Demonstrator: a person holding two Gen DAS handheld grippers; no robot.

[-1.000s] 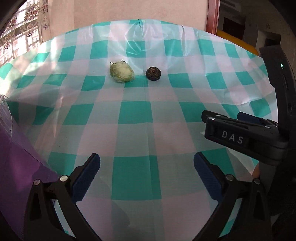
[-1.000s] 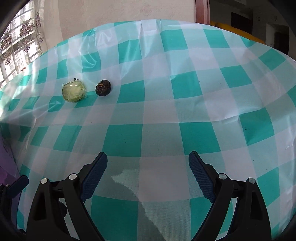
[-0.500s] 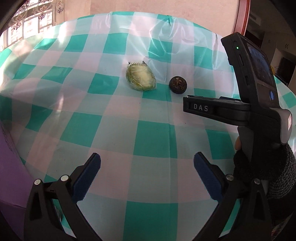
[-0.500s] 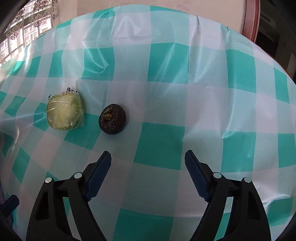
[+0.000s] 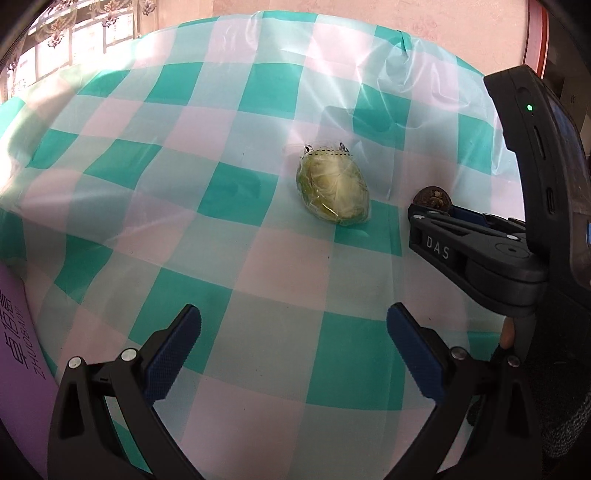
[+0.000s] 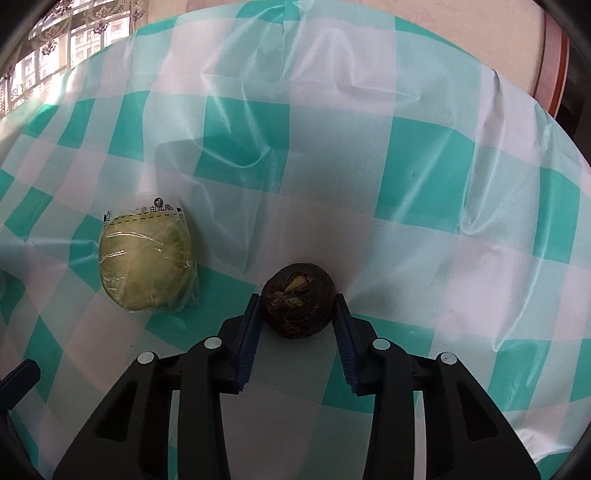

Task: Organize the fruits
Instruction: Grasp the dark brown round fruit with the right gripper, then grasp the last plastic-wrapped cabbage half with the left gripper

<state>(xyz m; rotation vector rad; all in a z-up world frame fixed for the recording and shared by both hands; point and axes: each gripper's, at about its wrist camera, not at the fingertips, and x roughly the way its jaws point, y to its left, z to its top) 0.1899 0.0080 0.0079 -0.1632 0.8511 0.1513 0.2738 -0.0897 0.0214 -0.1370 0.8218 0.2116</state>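
A dark brown round fruit [image 6: 297, 300] lies on the teal-and-white checked tablecloth [image 6: 332, 155]. My right gripper [image 6: 297, 308] is closed around it, both blue pads touching its sides. A pale green fruit wrapped in clear plastic [image 6: 147, 260] lies just left of it. In the left wrist view the wrapped fruit [image 5: 334, 190] sits mid-table, and the brown fruit [image 5: 432, 197] peeks out behind the right gripper's body [image 5: 476, 254]. My left gripper [image 5: 291, 350] is open and empty, well short of the wrapped fruit.
A purple box with white lettering [image 5: 16, 354] stands at the table's left edge. A window [image 5: 55, 44] is at the far left and a pink wall [image 5: 369, 18] lies behind the table.
My right gripper moved forward to the brown fruit and closed its fingers on it. My left gripper moved closer to the wrapped fruit and stayed open.
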